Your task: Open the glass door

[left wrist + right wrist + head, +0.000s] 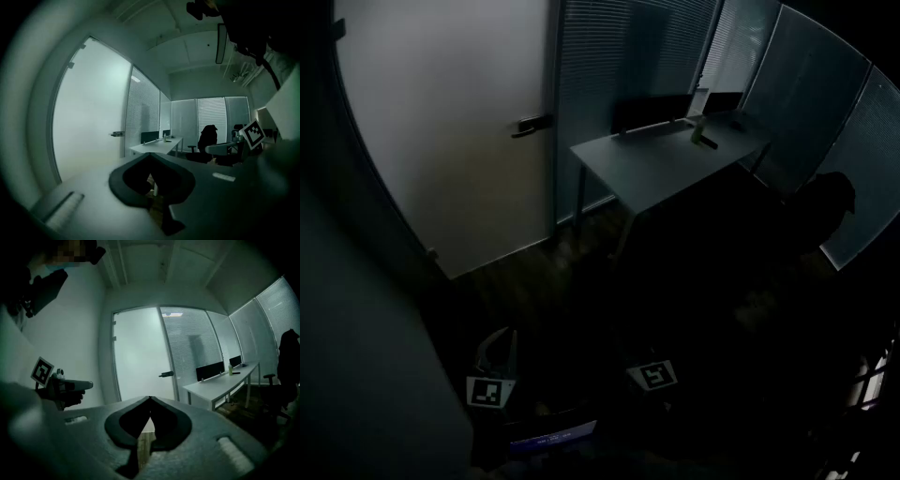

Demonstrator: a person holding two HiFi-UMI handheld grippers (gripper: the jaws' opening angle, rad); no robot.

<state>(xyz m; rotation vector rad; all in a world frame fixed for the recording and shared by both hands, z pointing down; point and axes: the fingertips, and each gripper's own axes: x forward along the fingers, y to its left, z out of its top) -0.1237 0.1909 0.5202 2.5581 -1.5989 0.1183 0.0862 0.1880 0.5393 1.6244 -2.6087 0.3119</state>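
Head view, left to right: glass door (441,131) at upper left, across the floor from the camera. Frosted, pale, lit from behind, nothing visible through it. Appears shut, in line with the partition beside it. Dark lever handle (531,124) on its right edge, level. Next, slatted blinds (619,56), then a white desk (666,173) carrying a dark monitor (652,112) and a small bottle (700,101). Dark chair (832,199) at far right. Along the dim bottom edge, left marker cube (490,391) and right marker cube (652,375) readable. Jaws not readable from here.

Left gripper view: left gripper (149,154) pointed into the room, jaws together at the tips, nothing between them. Well apart from the door. Shows what the head view does not: the door at full height, two small fittings (77,55) on its upper left edge, and the ceiling. At right, the right gripper (209,150), held level beside the chair.

Right gripper view: jaws closed tip to tip, empty, likewise far from the door. Door near centre, handle on its right edge, desk and chair to the right. At left, the other gripper gripped by a dark hand (63,397), seen in no other view.
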